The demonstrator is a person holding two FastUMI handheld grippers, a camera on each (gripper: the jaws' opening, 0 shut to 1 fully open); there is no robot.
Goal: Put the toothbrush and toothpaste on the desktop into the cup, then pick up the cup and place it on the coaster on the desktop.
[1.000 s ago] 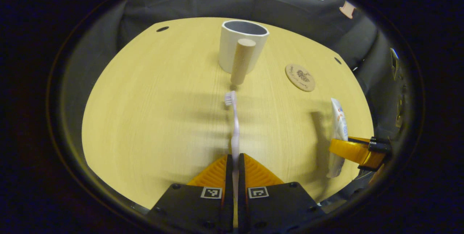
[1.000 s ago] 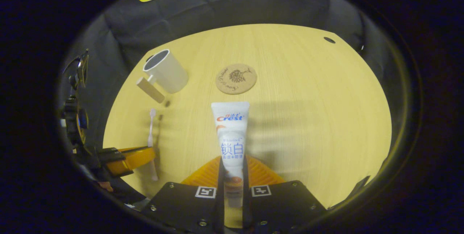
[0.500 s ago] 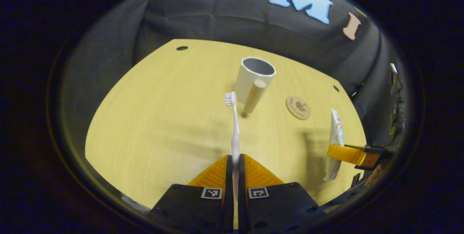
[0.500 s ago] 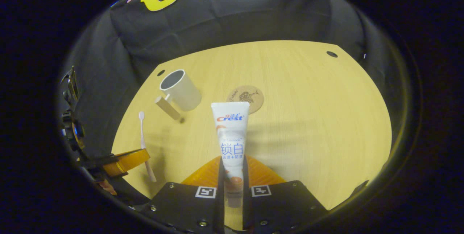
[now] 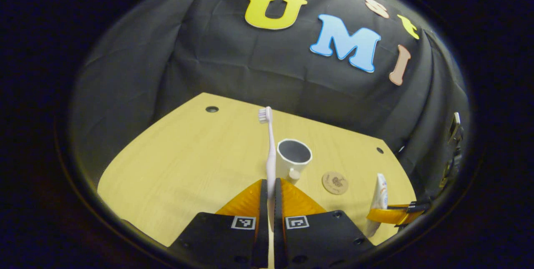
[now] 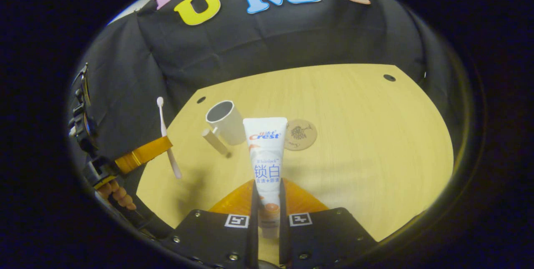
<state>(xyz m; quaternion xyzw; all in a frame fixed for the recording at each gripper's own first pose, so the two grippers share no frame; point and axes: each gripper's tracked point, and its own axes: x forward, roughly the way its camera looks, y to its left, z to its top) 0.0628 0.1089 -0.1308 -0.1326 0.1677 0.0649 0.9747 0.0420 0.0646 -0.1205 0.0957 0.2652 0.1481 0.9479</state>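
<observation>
In the left gripper view my left gripper (image 5: 269, 185) is shut on a pale pink toothbrush (image 5: 270, 144) that points up, bristles on top. Beyond it a white cup (image 5: 293, 158) with a wooden peg handle stands on the desktop (image 5: 187, 164), and a round wooden coaster (image 5: 334, 182) lies to its right. In the right gripper view my right gripper (image 6: 267, 187) is shut on a white toothpaste tube (image 6: 267, 152), held above the table with its flat end up. That view also shows the cup (image 6: 225, 121), the coaster (image 6: 301, 134) and, at the left, the left gripper (image 6: 144, 154) holding the toothbrush (image 6: 165, 135).
The wooden desktop (image 6: 375, 135) has small dark holes (image 6: 389, 77) near its far corners. Black cloth walls the booth behind and beside it. In the left gripper view the right gripper (image 5: 390, 215) holds the tube (image 5: 379, 196) near the table's right edge.
Both grippers have risen and drawn back from the table with their objects. The cup and coaster now look smaller and lower, and more of the back wall shows.
</observation>
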